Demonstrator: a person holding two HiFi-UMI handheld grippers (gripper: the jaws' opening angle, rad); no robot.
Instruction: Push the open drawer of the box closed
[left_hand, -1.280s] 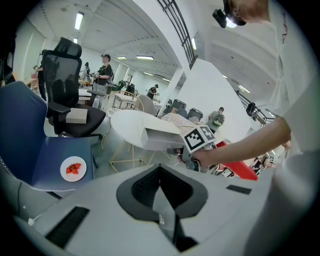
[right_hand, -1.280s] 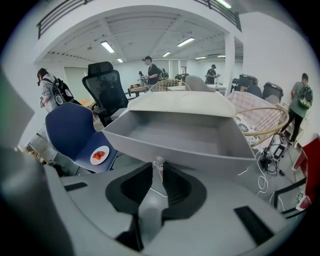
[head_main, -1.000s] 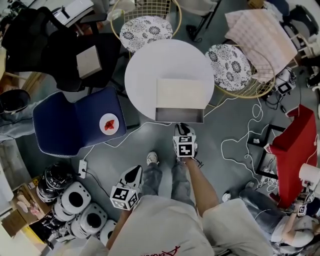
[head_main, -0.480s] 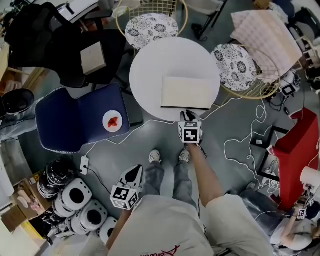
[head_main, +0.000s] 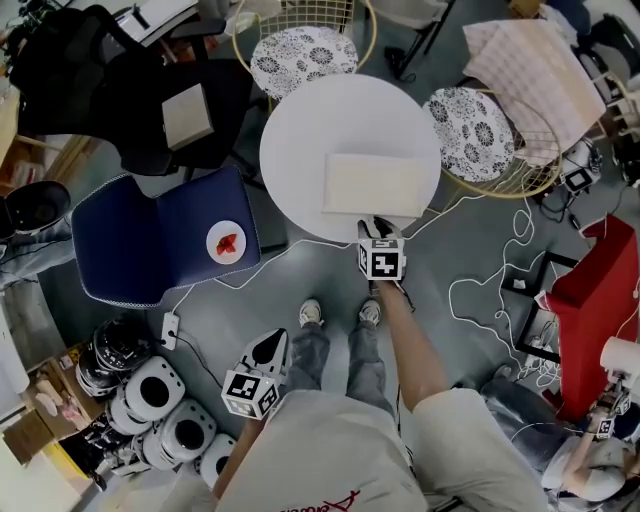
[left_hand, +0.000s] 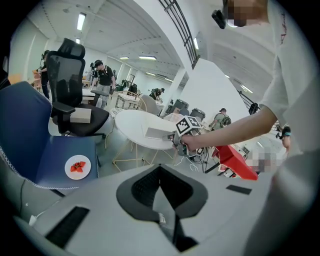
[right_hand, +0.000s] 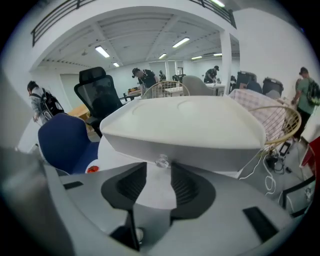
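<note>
A flat white box lies on the round white table, and its drawer sits flush in the near side. My right gripper is at that drawer front. In the right gripper view the small clear knob stands between the tips of my right gripper, whose jaws are opening, and the pads do not press on it. My left gripper hangs low by the person's legs, far from the table. In its own view my left gripper is shut and empty, and the box shows in the distance.
A blue chair holds a plate of strawberries left of the table. Two wire chairs with patterned cushions stand behind it. White cables trail on the floor at the right, near a red stand. Several round white devices sit at the lower left.
The drawer stuck out toward me a second ago and has slid into the box. My right gripper moved forward with it to the table's edge. The left gripper has stayed put.
</note>
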